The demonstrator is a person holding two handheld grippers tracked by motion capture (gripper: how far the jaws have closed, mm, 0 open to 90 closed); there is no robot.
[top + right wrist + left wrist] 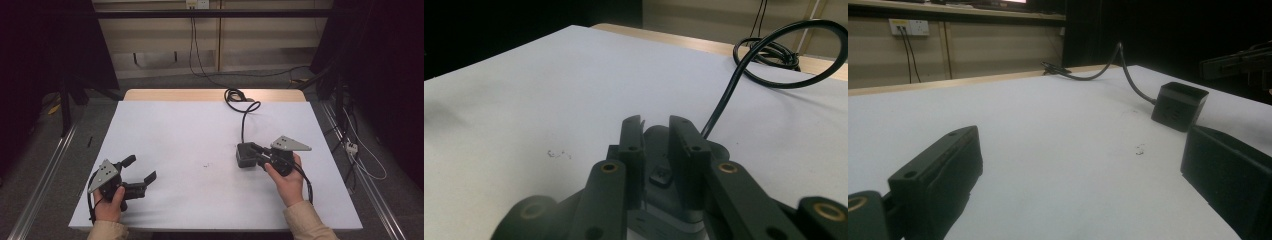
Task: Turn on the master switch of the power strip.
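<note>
A black power cube (243, 159) lies on the white table cover (190, 130) at the right, and its black cable (243, 117) runs back to a coil at the far edge. My right gripper (253, 150), held in a hand, reaches over the cube's top. In the right gripper view its jaws (656, 122) stand a narrow gap apart over the grey cube (656, 147), with a small dark part between them. Whether the pads press on anything I cannot tell. My left gripper (142, 168) rests open at the front left with nothing between its fingers (938, 175).
The cable coil (769, 52) lies on the wooden table edge (200, 95) at the back. A small dark mark (206, 164) is on the cover between the two grippers. Dark frames and floor cables stand around the table. A wall socket (909, 26) is on the far wall.
</note>
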